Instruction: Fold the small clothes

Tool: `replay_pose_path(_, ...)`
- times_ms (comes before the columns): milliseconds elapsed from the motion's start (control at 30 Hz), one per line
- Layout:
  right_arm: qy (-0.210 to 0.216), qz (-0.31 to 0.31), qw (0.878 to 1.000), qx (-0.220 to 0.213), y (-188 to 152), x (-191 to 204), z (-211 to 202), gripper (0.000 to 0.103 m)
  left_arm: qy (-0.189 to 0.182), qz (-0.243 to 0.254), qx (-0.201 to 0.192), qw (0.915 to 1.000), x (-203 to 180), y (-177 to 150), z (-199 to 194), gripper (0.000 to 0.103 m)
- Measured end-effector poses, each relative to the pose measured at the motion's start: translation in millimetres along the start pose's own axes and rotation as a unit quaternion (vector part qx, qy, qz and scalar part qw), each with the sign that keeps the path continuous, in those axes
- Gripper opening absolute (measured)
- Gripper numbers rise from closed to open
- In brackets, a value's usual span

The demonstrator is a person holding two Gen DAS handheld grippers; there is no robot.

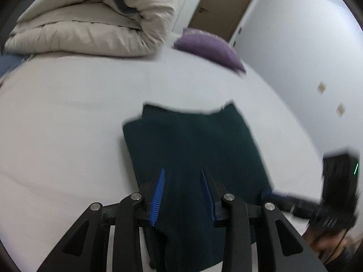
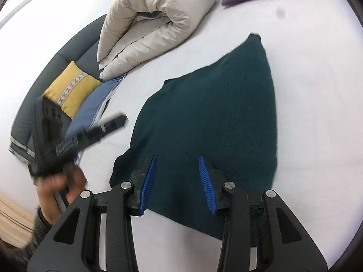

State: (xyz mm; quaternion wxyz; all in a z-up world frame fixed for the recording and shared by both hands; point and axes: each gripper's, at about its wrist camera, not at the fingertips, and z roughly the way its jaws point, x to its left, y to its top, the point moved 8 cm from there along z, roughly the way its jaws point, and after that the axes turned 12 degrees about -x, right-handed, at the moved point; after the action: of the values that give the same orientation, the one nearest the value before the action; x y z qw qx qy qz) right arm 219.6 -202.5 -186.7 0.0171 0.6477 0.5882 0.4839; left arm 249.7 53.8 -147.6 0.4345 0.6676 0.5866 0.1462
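Between the spread blue pads of the left gripper (image 1: 182,176) lies the near part of the dark green garment (image 1: 195,145), flat on the white bed sheet (image 1: 68,117); nothing is pinched. The right gripper (image 2: 177,165) is likewise spread, hovering over the same cloth with its pads clear of it as far as I can tell. Just past both sets of fingers the garment runs away in a rough rectangle that looks already doubled, one far corner sticking out unevenly. Beyond it, well apart, sit a rolled beige duvet (image 1: 95,18) and a purple pillow (image 1: 208,49); off to the left of the right gripper's fingers is a yellow cushion (image 2: 72,88).

By my reading, one fold is down and another remains. Next, each gripper needs to drop onto a near corner, close on the edge, and carry it forward evenly.
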Motion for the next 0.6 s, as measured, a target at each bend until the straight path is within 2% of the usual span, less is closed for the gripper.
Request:
replay_pose_path(67,0.006,0.021,1.000,0.012,3.8,-1.7,19.0,0.035,0.006,0.001,0.027,0.9996,3.7,-23.5,15.2,0.030)
replay_pose_path(133,0.030,0.048,0.998,0.015,0.8,-12.6,20.4,0.034,0.008,-0.002,0.021,0.9997,10.3,-32.8,24.5,0.020)
replay_pose_path(200,0.039,0.071,0.997,0.019,-0.6,-25.6,18.9,0.021,-0.002,-0.011,0.015,0.9998,16.8,-34.0,24.6,0.017)
replay_pose_path(300,0.046,0.093,0.994,0.014,-1.4,-29.7,12.6,0.022,-0.011,-0.012,0.011,0.9998,20.0,-32.7,25.4,0.017)
replay_pose_path(333,0.061,0.099,0.993,0.008,-0.4,-23.3,7.0,0.026,-0.013,-0.011,0.009,0.9998,20.4,-33.2,24.8,0.017)
replay_pose_path(433,0.122,0.094,0.988,0.018,-8.9,2.6,-4.3,0.026,-0.020,-0.018,0.002,0.9996,22.0,-35.4,25.5,0.017)
replay_pose_path(500,0.106,0.067,0.991,0.045,-24.2,5.6,2.9,0.034,-0.024,-0.026,0.002,0.9994,22.1,-35.7,25.0,0.017)
replay_pose_path(567,0.064,0.060,0.993,0.084,-46.0,-11.6,15.2,0.034,-0.024,-0.022,0.002,0.9995,21.2,-36.7,24.4,0.017)
replay_pose_path(600,0.061,0.070,0.992,0.091,-50.7,-18.7,16.9,0.032,-0.025,-0.023,0.003,0.9994,22.5,-37.0,24.1,0.017)
